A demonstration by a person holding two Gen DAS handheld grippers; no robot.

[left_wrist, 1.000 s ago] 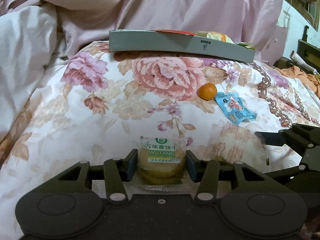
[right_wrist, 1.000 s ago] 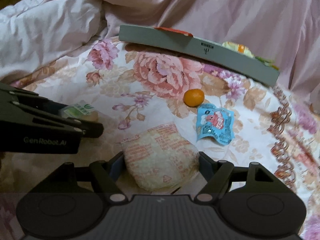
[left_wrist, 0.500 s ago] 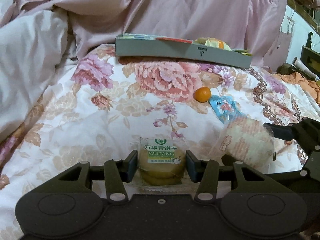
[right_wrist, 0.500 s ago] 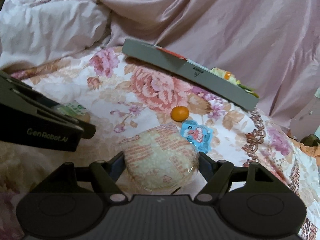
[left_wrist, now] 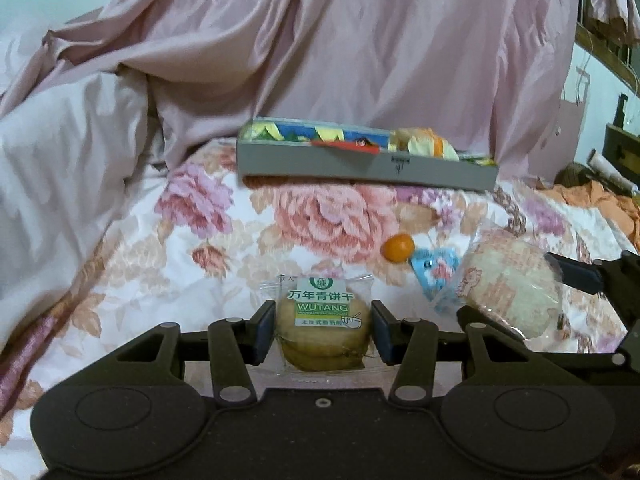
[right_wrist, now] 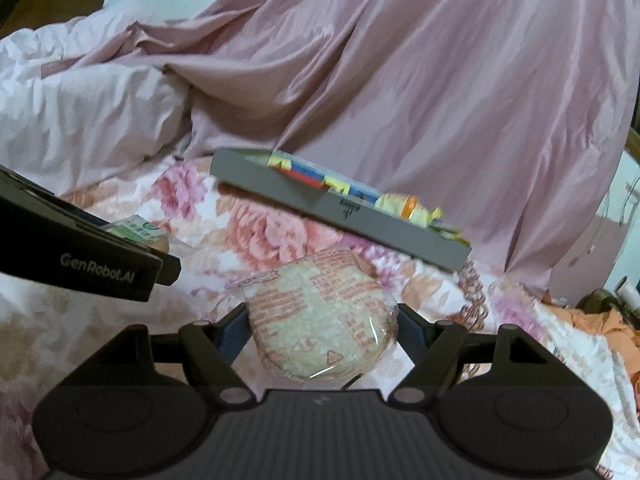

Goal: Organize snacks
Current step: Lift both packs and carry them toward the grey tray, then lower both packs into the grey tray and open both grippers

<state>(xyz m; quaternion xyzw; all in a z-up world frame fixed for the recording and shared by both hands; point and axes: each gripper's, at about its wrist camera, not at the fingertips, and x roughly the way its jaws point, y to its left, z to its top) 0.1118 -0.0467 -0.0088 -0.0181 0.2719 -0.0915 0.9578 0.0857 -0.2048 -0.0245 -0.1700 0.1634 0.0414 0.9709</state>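
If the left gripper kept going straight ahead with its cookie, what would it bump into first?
Probably the gray tray of snacks. The left gripper, shut on the cookie packet, points at it over bare floral bedspread. The small orange sits off to the right.

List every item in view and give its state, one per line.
left gripper: shut on biscuit pack
biscuit pack: sealed, gripped
right gripper: shut on rice cake pack
rice cake pack: sealed, gripped
grey tray: open, holds snacks
orange fruit: loose on bedspread
blue packet: lying on bedspread
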